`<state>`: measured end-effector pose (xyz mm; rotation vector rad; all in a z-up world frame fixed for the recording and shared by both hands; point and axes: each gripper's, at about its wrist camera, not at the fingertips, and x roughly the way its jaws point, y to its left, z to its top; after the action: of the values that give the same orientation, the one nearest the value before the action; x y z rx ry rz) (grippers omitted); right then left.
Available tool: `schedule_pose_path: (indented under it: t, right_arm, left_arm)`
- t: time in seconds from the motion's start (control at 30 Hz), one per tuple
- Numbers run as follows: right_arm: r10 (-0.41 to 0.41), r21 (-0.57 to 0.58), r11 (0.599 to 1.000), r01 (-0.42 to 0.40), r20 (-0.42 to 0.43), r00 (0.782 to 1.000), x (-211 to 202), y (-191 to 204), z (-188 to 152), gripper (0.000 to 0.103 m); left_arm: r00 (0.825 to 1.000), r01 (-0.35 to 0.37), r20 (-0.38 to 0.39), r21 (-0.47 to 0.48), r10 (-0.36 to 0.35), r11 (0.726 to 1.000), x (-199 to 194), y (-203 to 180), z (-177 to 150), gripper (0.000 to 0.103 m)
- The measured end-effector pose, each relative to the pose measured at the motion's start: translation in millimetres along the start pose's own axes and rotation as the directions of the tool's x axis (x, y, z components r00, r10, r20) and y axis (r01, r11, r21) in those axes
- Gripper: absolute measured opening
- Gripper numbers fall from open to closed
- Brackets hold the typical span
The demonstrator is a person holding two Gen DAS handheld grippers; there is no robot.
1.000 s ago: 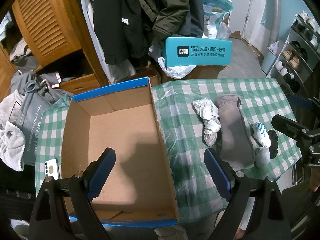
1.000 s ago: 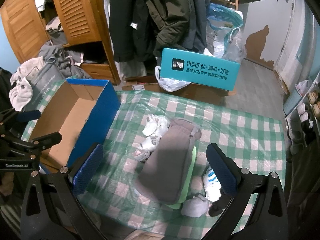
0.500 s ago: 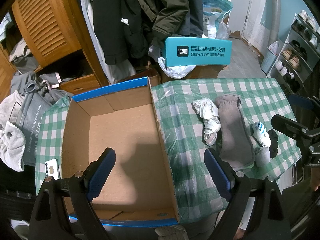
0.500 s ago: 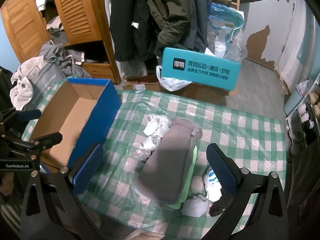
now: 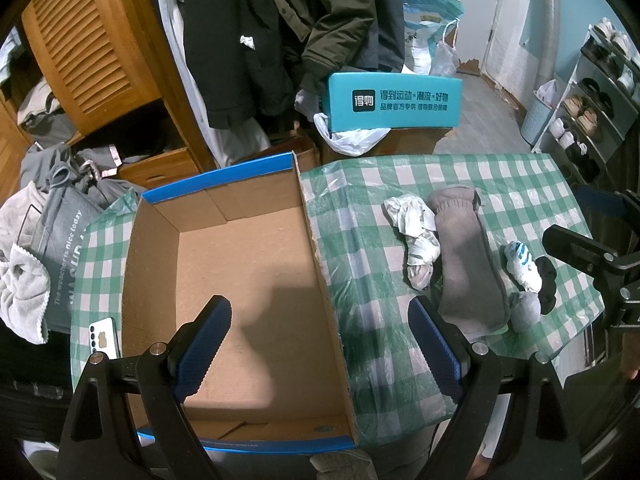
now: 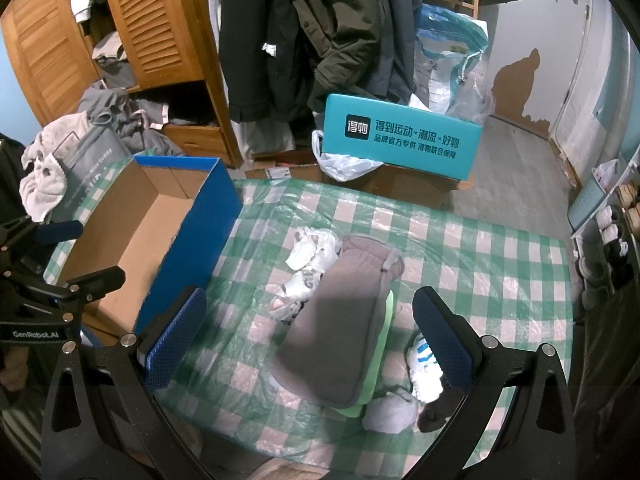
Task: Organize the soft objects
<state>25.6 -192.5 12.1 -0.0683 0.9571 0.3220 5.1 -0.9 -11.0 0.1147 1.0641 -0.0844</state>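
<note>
An open cardboard box with blue edges sits on the left of a green checked table. Right of it lie a long grey folded garment, crumpled white socks, a white sock with blue stripes, a grey sock and a black sock. My left gripper is open above the box's near part. My right gripper is open above the grey garment. Both are empty.
A phone lies on the table left of the box. A teal box, hanging coats, a wooden wardrobe and piled clothes stand behind and left. A shoe rack stands at the right.
</note>
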Motion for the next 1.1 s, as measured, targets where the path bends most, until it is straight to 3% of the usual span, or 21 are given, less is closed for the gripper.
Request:
schedule_pose_path:
  t: [0.83, 1.1]
  right_arm:
    - [-0.001, 0.001, 1.000, 0.001, -0.002, 1.000, 0.0, -4.0, 1.7, 0.102]
    - [-0.019, 0.009, 1.000, 0.019, -0.007, 1.000, 2.5, -14.2, -9.9, 0.102]
  left_arm:
    - [1.000, 0.002, -0.001, 0.000, -0.002, 1.000, 1.6, -1.6, 0.0, 0.091]
    - [0.999, 0.021, -0.043, 0.000, -0.021, 1.000, 16.4, -11.0, -1.1, 0.091]
